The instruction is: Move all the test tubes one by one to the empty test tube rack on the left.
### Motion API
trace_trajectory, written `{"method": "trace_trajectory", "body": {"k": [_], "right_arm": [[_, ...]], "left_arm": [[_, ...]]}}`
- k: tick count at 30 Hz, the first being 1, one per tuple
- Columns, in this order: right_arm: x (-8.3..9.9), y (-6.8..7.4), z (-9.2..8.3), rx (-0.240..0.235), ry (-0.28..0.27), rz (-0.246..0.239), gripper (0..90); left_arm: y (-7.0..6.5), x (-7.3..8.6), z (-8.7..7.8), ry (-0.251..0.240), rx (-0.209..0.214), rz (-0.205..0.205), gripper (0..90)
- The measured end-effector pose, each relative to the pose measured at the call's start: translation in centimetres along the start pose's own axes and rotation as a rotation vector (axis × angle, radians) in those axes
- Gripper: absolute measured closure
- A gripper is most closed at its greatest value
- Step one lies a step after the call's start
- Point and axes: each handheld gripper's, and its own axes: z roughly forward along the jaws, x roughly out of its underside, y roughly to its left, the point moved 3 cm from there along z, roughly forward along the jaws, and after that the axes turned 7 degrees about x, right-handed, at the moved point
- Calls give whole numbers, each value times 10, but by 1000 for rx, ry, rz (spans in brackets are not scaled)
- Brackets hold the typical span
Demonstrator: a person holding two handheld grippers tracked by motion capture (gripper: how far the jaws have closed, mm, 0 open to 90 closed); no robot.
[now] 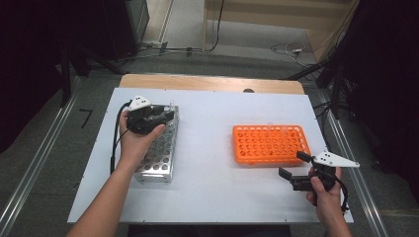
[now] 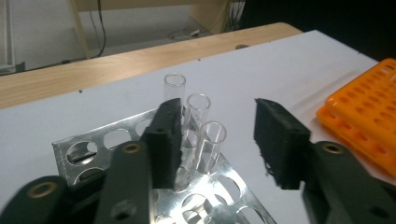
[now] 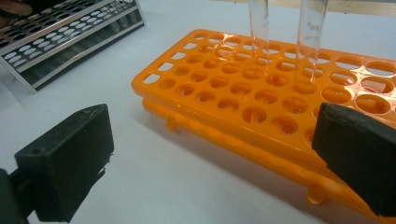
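Left gripper view shows my left gripper [image 2: 217,142] with its fingers apart, pressing on nothing. Three glass tubes [image 2: 198,128] stand upright in the metal rack [image 2: 77,154] near the table's left edge, just past the fingers, closest to the left one. My right gripper [image 3: 210,158] waits, fingers wide apart, by the orange rack [image 3: 261,93]. Right gripper view shows two more tubes [image 3: 310,32] standing there. High view shows both racks well apart.

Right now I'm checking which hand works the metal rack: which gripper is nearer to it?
Left. The left gripper hangs over the metal rack's far end, jaws open beside three glass tubes. The right gripper sits across the table by the orange rack.
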Motion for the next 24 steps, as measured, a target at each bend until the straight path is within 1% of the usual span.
{"method": "trace_trajectory", "body": {"k": [3,5,7,10,12,14,17,20,22,24], "right_arm": [[-2,1,0,6,-3,2,0],[-4,2,0,8,1,0,0],[-6,3,0,13,0,-4,0],[-9,4,0,17,-2,-15,0],[-10,4,-1,22,-1,-15,0],[-12,3,-1,29,-2,-13,0],[-15,1,-2,39,-6,-7,0],[-20,-3,-3,56,-7,2,0],[-24,-6,-4,68,-6,7,0],[-27,-10,-3,79,-8,18,0]], "left_arm": [[-2,-1,-6,-24,17,-22,311],[-4,-1,-10,-35,35,-37,245],[-8,0,-14,-48,37,-42,183],[-12,4,-20,-58,53,-56,116],[-17,7,-23,-55,73,-51,88],[-20,9,-26,-62,76,-57,33],[-26,12,-33,-76,94,-66,6],[-33,14,-38,-81,111,-63,0],[-39,16,-42,-80,114,-53,0],[-44,17,-47,-89,120,-56,0]]}}
